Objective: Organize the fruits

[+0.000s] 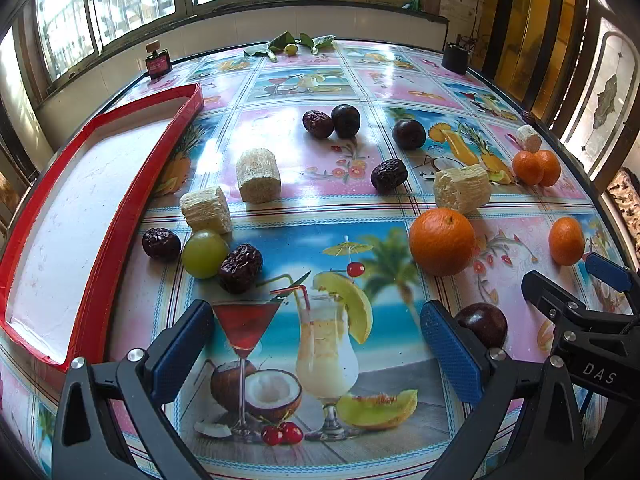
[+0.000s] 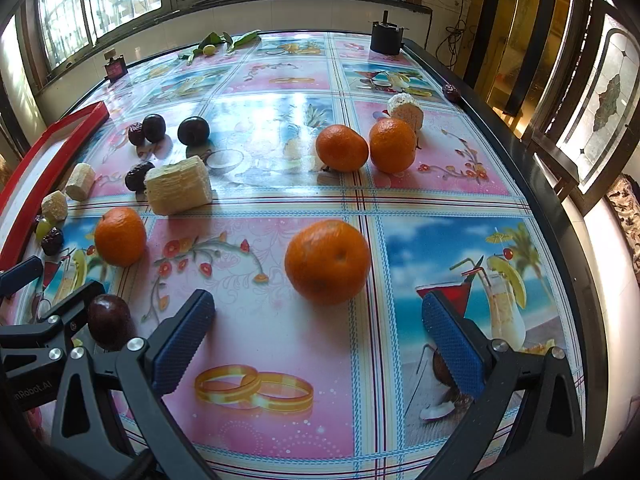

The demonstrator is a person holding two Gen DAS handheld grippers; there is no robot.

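Note:
My left gripper (image 1: 318, 350) hangs open over the printed tablecloth with nothing between its blue pads. A dark plum (image 1: 482, 324) lies just right of its right finger. Ahead are a green grape (image 1: 205, 254), wrinkled dates (image 1: 240, 268), cane pieces (image 1: 258, 176) and a big orange (image 1: 442, 240). The red tray (image 1: 132, 216) with a white floor stands at the left and holds nothing. My right gripper (image 2: 318, 346) is open too. An orange (image 2: 328, 260) sits just beyond its fingertips. Two more oranges (image 2: 341, 148) lie farther back and another orange (image 2: 120, 236) is to the left.
A perfume bottle (image 1: 158, 62), leaves with a small green fruit (image 1: 290, 46) and a black cylinder (image 1: 456, 58) stand along the far edge under the windows. The table's dark right edge (image 2: 560, 216) runs close to my right gripper. A lone date (image 2: 452, 92) sits by that edge.

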